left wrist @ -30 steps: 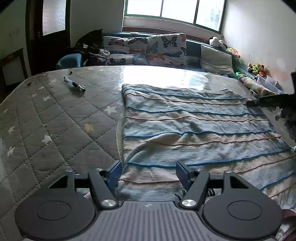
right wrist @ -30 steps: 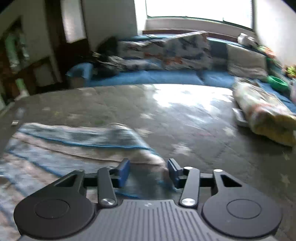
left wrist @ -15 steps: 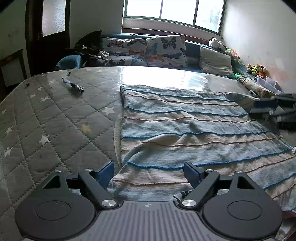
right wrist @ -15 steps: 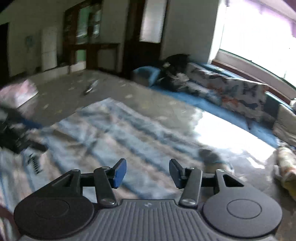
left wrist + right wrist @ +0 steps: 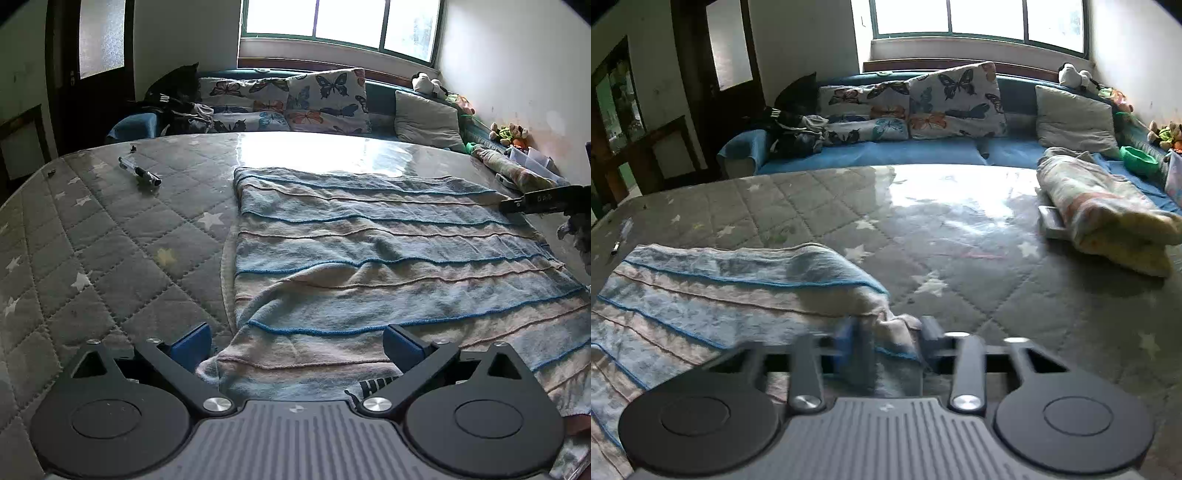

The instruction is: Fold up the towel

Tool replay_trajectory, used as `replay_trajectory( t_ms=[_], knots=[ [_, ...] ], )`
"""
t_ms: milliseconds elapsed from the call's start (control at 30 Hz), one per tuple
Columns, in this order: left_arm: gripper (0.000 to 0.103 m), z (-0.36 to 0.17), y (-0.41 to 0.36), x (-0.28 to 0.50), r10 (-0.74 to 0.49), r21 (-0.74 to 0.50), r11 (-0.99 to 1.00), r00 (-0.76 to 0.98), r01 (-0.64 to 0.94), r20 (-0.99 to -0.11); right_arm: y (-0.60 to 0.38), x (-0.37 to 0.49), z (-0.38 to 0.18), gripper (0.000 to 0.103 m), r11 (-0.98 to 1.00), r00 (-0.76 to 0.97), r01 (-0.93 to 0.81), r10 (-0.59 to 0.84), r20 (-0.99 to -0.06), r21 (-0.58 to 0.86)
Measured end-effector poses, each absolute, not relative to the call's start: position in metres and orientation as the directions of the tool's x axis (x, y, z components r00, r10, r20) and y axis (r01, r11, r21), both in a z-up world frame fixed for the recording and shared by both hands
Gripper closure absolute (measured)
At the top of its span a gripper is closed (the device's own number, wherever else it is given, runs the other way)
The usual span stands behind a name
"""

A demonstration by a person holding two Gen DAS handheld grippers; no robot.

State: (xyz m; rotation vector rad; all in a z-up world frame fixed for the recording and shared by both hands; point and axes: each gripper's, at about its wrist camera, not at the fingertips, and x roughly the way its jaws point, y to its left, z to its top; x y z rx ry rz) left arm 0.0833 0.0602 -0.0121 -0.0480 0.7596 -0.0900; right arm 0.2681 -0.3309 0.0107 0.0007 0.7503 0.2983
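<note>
Blue-and-beige striped terry towel (image 5: 388, 266): lies flat on my grey quilted star-print mattress (image 5: 110, 240).
My left gripper (image 5: 297, 341): spreading wide, near towel edge between its pads, unpinched.
My right gripper (image 5: 886, 339): blurred, closing around the towel's far corner (image 5: 890, 326).

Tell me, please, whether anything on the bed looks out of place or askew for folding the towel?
A pen lies loose on the quilted mattress, left of the striped towel. The towel has ripples near its front edge, and the corner between the closing right gripper is bunched.
</note>
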Motion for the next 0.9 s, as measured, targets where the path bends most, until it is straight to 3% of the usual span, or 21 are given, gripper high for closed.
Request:
replay_trajectory(
  t_ms=[167,300,433,600,733,900],
  knots=[
    [0.0,-0.014,0.056,0.083,-0.085,-0.049,0.996,0.724,0.07,-0.684,-0.271,0.216,0.025,0.089,0.884,0.774,-0.434,0.265,-0.576,-0.176],
    [0.0,-0.015,0.055,0.082,-0.083,-0.046,0.996,0.727,0.071,-0.682,-0.24,0.187,0.022,0.086,0.787,0.734,-0.56,0.326,-0.596,-0.259],
    [0.0,-0.015,0.056,0.082,-0.086,-0.049,0.996,0.728,0.072,-0.68,-0.235,0.187,0.018,0.079,0.77,0.635,-0.623,0.396,-0.663,-0.137],
    [0.0,-0.015,0.056,0.081,-0.087,-0.047,0.996,0.731,0.075,-0.677,-0.237,0.181,0.029,0.079,0.762,0.587,-0.647,0.463,-0.664,-0.04],
    [0.0,-0.016,0.056,0.081,-0.085,-0.043,0.996,0.733,0.076,-0.674,-0.243,0.191,0.04,0.068,0.806,0.615,-0.592,0.45,-0.647,-0.003],
    [0.0,-0.016,0.056,0.08,-0.087,-0.046,0.996,0.737,0.076,-0.67,-0.232,0.195,0.03,0.063,0.779,0.564,-0.627,0.457,-0.688,0.002]
  ],
)
